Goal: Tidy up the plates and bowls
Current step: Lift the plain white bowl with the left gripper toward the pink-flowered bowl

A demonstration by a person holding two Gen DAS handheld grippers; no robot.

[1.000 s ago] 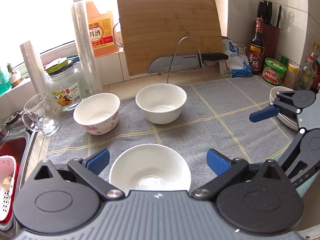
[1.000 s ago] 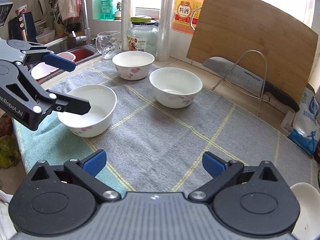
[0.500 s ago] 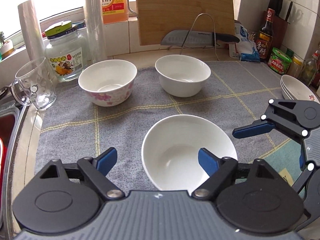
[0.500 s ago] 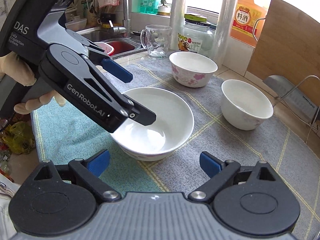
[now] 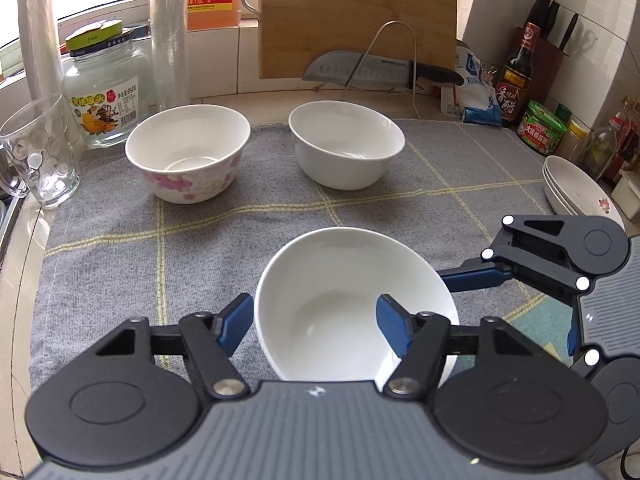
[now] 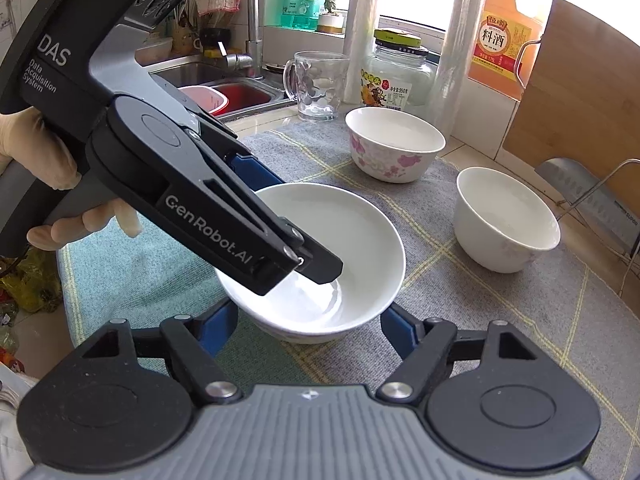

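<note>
Both grippers close on the near bowl (image 5: 344, 300): left gripper (image 5: 316, 322) pinching its rim, right gripper (image 6: 308, 326) straddling it, 2 bowls (image 5: 188, 168) beyond.

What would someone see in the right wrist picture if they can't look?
A wide white bowl sits on a grey checked mat, with the left gripper reaching into it and the right gripper closing around its base. Behind stand a flowered bowl and a plain white bowl.
</note>
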